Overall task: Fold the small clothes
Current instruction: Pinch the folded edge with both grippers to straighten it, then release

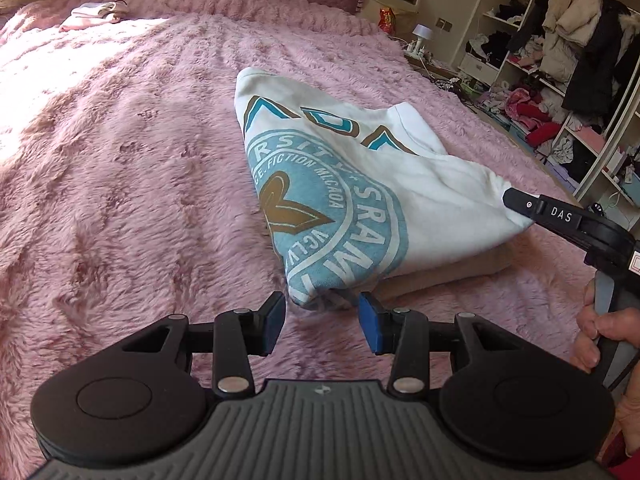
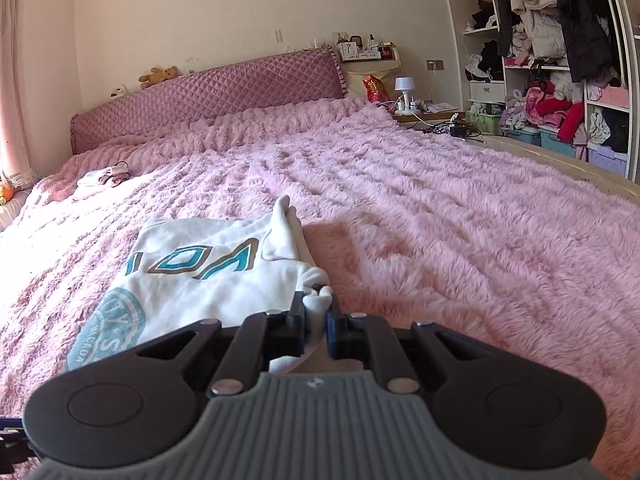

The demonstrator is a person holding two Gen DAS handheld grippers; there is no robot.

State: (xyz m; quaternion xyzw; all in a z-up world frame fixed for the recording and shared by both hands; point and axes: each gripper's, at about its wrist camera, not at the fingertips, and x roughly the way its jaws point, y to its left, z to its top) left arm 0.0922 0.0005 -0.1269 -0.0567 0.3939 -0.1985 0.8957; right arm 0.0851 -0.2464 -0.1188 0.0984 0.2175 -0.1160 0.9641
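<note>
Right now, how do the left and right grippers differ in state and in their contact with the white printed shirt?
The left gripper is open, its blue pads either side of the white printed shirt's near folded corner, not clamping it. The right gripper is shut on a bunched white edge of the shirt, lifting it slightly. Both work the same shirt on the pink fluffy blanket.

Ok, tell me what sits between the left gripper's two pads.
In the left wrist view, a bunched corner of the white shirt lies between the open left gripper pads, not clamped.
</note>
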